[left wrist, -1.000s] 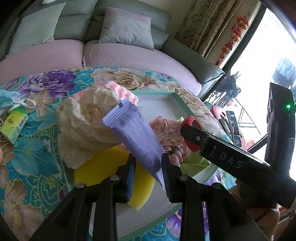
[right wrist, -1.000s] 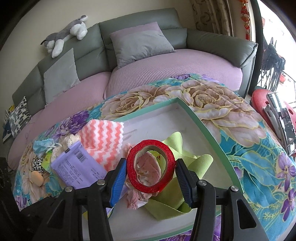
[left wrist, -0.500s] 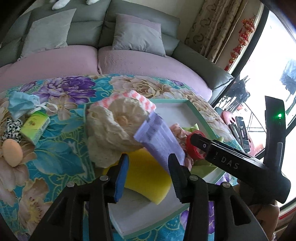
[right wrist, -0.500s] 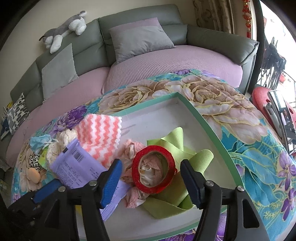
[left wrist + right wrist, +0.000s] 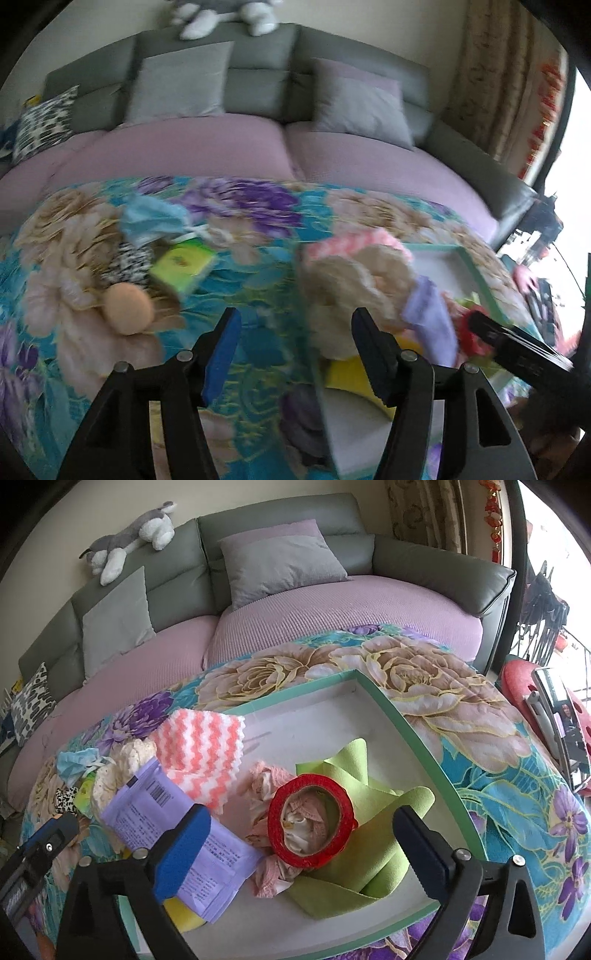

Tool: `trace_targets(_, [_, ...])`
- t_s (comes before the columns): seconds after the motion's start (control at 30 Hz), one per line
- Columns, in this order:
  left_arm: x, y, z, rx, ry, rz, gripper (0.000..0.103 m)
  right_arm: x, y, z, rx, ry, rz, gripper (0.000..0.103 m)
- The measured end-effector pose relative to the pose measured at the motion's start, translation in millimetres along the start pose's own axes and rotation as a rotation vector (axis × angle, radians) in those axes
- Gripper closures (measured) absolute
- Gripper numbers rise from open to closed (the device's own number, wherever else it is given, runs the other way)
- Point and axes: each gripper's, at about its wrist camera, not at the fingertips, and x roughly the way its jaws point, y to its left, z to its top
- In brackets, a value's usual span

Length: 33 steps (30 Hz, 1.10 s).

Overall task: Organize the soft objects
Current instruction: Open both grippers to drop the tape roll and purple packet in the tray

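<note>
In the right wrist view a red tape roll [image 5: 312, 821] lies on a pink cloth [image 5: 266, 786] and a green cloth [image 5: 354, 834] inside the green-rimmed tray [image 5: 406, 731]. My right gripper [image 5: 303, 849] straddles the roll with its jaws opening wide, and neither pad touches it. A purple packet [image 5: 177, 834], a pink zigzag cloth [image 5: 199, 746], a cream cloth [image 5: 122, 760] and a yellow sponge [image 5: 181, 915] fill the tray's left side. The left wrist view is blurred. My left gripper [image 5: 295, 343] hangs over the floral tablecloth beside the tray, its jaws opening with nothing between them.
Left of the tray on the tablecloth lie a peach sponge [image 5: 127, 308], a green box [image 5: 183, 266], a blue mask [image 5: 151, 221] and a spotted cloth [image 5: 127, 262]. A sofa [image 5: 332, 602] with cushions and a plush toy [image 5: 133, 535] stands behind. A red stool [image 5: 524, 686] is at the right.
My left gripper let go of the purple packet, which now rests in the tray, then opened and swung left. My right gripper opened off the red tape roll, which dropped onto the cloths.
</note>
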Motion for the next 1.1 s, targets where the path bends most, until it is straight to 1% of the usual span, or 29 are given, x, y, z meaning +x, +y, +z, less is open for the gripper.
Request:
trace_targets(0.03, [2,5,0,-0.014,0.005,0.027,0.038,0,0,0,0.001,-0.001,-0.001,0.0])
trace_targets(0.1, [6,16,0,-0.05,0.012,0.083,0.028,0,0,0,0.003,-0.001,-0.004,0.0])
trace_targets(0.13, [8,21,-1,-0.066,0.013,0.099,0.021,0,-1,0,0.005,-0.001,-0.005,0.0])
trace_targets(0.23, [10,37,-2,-0.125,0.007,0.15,0.018,-1,-1,0,0.011,-0.005,-0.002,0.0])
trace_targets(0.37, [9,50,-4,-0.153,-0.016,0.227,0.008,-2,0,1,0.015,-0.013,-0.001,0.0])
trace_targets(0.53, [5,61,-2,-0.165,-0.045,0.284,0.008,-5,4,1,0.01,-0.022,-0.003,0.0])
trace_targets(0.7, [5,71,0,-0.177,-0.045,0.328,0.008,-10,10,1,-0.001,-0.038,-0.003,0.0])
trace_targets(0.8, [4,80,1,-0.199,-0.048,0.335,0.008,-17,13,2,0.0,-0.06,-0.009,0.0])
trace_targets(0.87, [2,88,2,-0.212,-0.052,0.349,0.008,-25,17,3,0.016,-0.093,-0.012,0.0])
trace_targets(0.97, [0,100,3,-0.229,-0.051,0.381,0.008,-33,27,4,0.01,-0.121,0.028,0.0])
trace_targets(1.1, [-3,119,5,-0.255,-0.046,0.425,0.008,-45,53,2,-0.05,-0.163,0.065,0.0])
